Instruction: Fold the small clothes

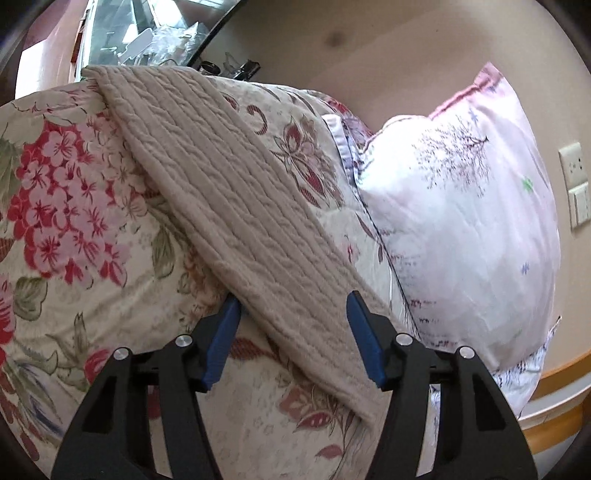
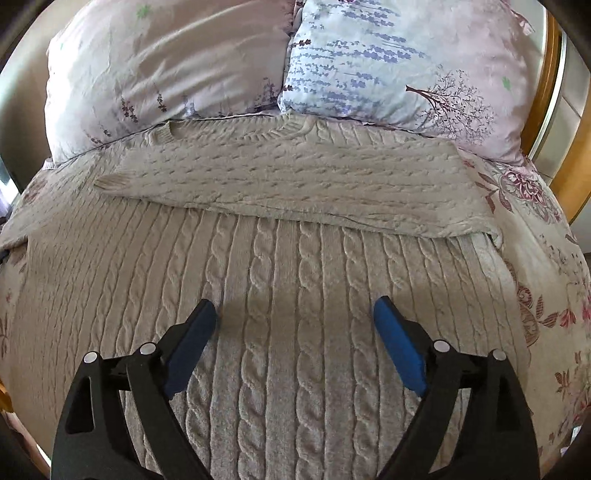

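A beige cable-knit sweater [image 2: 288,258] lies flat on the bed, its neck towards the pillows. One sleeve [image 2: 295,181] is folded across the chest, cuff at the left. My right gripper [image 2: 294,302] hovers over the sweater's body, open wide, with nothing between its blue pads. In the left wrist view the other sleeve [image 1: 221,177] runs diagonally from upper left to lower right over the floral quilt. My left gripper [image 1: 293,299] straddles this sleeve near its cuff end, half open. The sleeve lies flat between the pads, not bunched or lifted.
A floral quilt [image 1: 66,206] covers the bed. Two pale printed pillows [image 2: 166,62] [image 2: 406,62] stand at the head of the bed. A wooden bed frame [image 2: 539,92] lies to the right, a wall socket [image 1: 574,162] beyond, and cluttered glass furniture [image 1: 147,33] far left.
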